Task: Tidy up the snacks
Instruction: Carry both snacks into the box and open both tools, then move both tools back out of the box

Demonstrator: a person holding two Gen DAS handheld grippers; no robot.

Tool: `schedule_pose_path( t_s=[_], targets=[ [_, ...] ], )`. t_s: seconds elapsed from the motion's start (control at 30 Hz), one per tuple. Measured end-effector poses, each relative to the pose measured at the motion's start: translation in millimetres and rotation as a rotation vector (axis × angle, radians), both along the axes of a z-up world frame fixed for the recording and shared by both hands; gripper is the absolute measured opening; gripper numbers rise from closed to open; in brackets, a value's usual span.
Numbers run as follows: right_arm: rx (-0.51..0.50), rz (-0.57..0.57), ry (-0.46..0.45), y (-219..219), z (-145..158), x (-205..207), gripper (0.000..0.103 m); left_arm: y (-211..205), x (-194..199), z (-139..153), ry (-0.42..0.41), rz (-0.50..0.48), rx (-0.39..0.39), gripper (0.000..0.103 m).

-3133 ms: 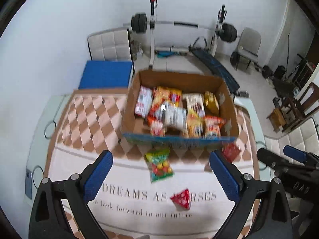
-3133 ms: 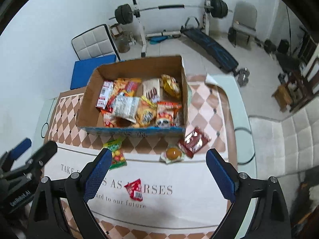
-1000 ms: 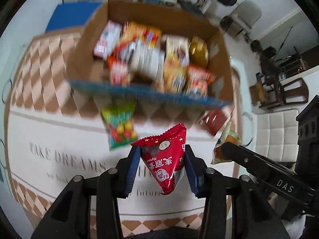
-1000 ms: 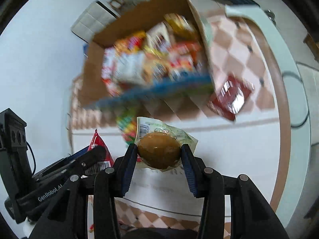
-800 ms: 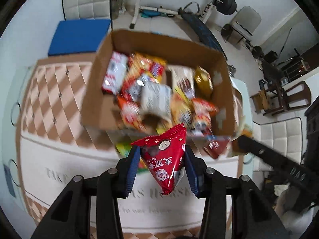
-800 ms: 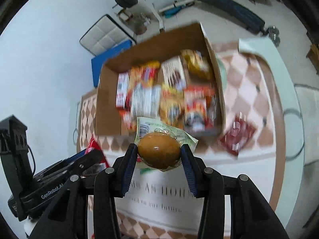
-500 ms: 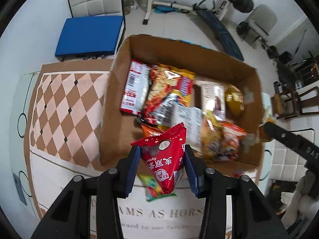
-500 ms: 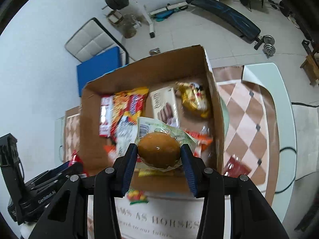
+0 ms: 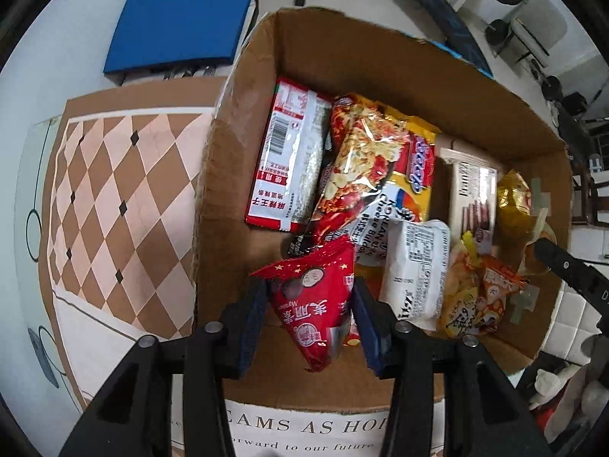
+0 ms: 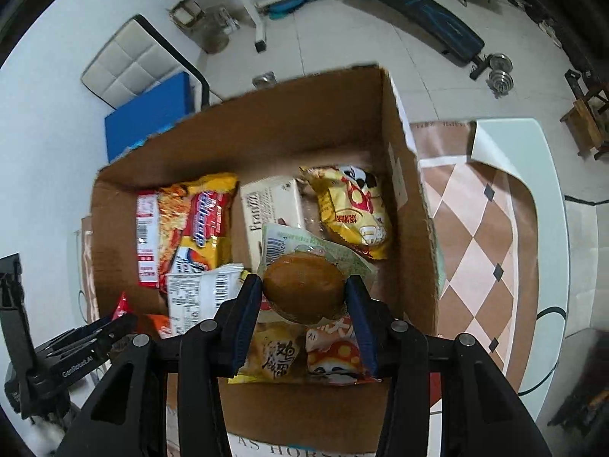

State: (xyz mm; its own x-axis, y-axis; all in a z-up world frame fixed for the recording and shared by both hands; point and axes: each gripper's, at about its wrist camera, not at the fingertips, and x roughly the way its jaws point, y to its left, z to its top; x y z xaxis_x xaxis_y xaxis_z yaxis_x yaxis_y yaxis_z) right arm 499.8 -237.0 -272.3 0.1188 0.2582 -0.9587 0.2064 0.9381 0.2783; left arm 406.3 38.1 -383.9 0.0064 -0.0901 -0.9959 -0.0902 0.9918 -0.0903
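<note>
A brown cardboard box (image 9: 380,34) holds several snack packets, among them a red-and-white packet (image 9: 289,160) and a yellow noodle pack (image 9: 377,163). My left gripper (image 9: 310,297) hangs over the box's near left part. A red triangular packet (image 9: 312,304) sits between its blue pads; the jaws are opening and the pads still touch it. My right gripper (image 10: 304,293) is over the box (image 10: 266,133) near its right wall. A wrapped brown bun (image 10: 304,293) is between its pads, and these jaws are opening too. The left gripper (image 10: 95,339) shows at the lower left.
The box stands on a brown chequered tablecloth (image 9: 114,190) over a glass table (image 10: 533,144). Beyond the table are a chair with a blue cushion (image 9: 179,26), a weight bench (image 10: 418,3) and a barbell rack. A white padded seat (image 9: 571,304) is at the right.
Both grippers moved forward from over the tablecloth to above the box and sank toward it, each still carrying its snack. The pads now stand slightly wider.
</note>
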Motion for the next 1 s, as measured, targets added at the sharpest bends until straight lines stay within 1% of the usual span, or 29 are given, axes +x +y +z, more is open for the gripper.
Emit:
schedule_pose_path(
  t_s=[0.03, 0.07, 0.1, 0.17, 0.27, 0.4, 0.5, 0.6, 0.67, 0.8, 0.93, 1.0],
  targets=[
    [-0.004, 0.004, 0.012, 1, -4, 1, 0.072, -1, 1, -2, 0.007, -0.002, 0.0, 0.056],
    [-0.012, 0.004, 0.018, 2, -6, 1, 0.089, -2, 2, -3, 0.005, -0.003, -0.001, 0.066],
    [-0.027, 0.005, 0.022, 2, -7, 2, 0.09, -2, 3, -2, 0.0, -0.005, 0.004, 0.076],
    [-0.046, 0.015, 0.023, 4, -7, 1, 0.091, -4, 3, 0, -0.013, -0.008, 0.01, 0.086],
    [-0.047, 0.027, 0.032, 6, -8, -1, 0.09, -8, 4, 2, -0.015, -0.017, 0.003, 0.086],
    [-0.083, 0.052, 0.038, 10, -5, -6, 0.091, -12, 5, 6, -0.022, -0.023, 0.0, 0.086],
    [-0.108, 0.074, 0.036, 15, -1, -13, 0.092, -14, 2, 13, -0.044, -0.018, -0.025, 0.086],
    [-0.128, 0.09, 0.019, 19, 8, -23, 0.093, -19, -4, 23, -0.072, -0.023, -0.029, 0.086],
    [-0.14, 0.103, 0.005, 23, 13, -29, 0.096, -22, -9, 32, -0.098, -0.031, -0.028, 0.086],
    [-0.164, 0.129, -0.039, 30, 29, -49, 0.096, -26, -24, 52, -0.165, -0.039, -0.009, 0.086],
    [-0.16, 0.136, -0.085, 36, 48, -71, 0.096, -28, -47, 71, -0.246, -0.043, -0.005, 0.086],
    [-0.171, 0.135, -0.109, 38, 57, -83, 0.096, -29, -60, 80, -0.282, -0.05, 0.013, 0.086]
  ],
)
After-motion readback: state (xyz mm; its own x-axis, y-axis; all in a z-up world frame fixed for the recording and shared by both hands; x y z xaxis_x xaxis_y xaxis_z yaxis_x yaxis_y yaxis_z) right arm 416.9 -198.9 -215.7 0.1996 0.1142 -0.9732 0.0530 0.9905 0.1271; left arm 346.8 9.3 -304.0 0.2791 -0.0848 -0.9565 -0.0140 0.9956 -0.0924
